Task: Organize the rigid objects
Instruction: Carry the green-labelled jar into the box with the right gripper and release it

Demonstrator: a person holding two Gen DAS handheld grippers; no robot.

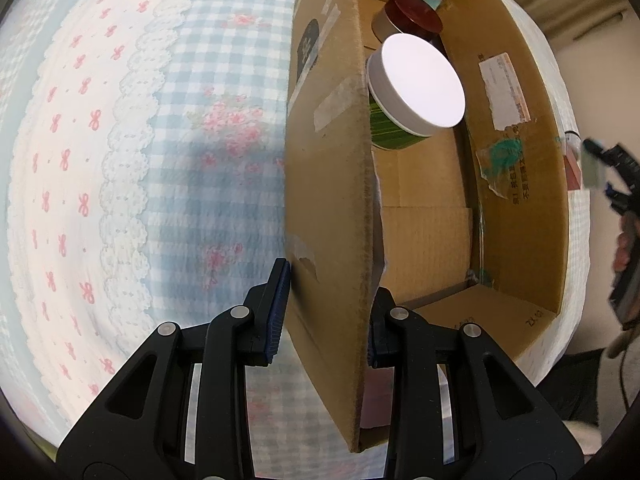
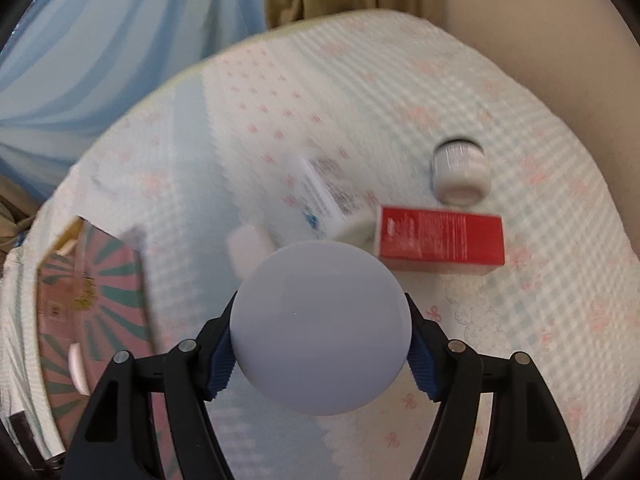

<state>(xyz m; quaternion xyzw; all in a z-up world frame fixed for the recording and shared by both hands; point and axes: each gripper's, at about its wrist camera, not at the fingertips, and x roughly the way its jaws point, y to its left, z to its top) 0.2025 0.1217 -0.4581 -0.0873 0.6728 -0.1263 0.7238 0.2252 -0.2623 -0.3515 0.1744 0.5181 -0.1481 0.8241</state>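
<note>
Your left gripper (image 1: 326,316) pinches the near wall of the cardboard box (image 1: 328,184). One blue pad sits on the outside of the wall and the other on the inside, both pressed tight on it. The box stands open on the checked bed cover (image 1: 120,160).

Inside the box, at the far end, a green tub with a white lid (image 1: 420,80) stands close to the wall that you hold. Behind it sits a jar with a dark red lid (image 1: 414,14). The near half of the box floor is bare, so there is room to set things down there. The box walls are tall, so things must go in over the top edge.

Your right gripper (image 2: 320,344) pinches a round white lidded tub (image 2: 320,326). A blue pad presses on each side of it, and it hangs over the bed cover (image 2: 520,320).

Past that tub, a red carton (image 2: 440,238) lies flat. A small white jar (image 2: 460,170) lies on its side just beyond it. A white tube (image 2: 320,196) lies left of the carton, and its picture is blurry. On the far left you see the box corner with a pink and teal striped pack (image 2: 96,296) in it. The cover to the near right is open.
</note>
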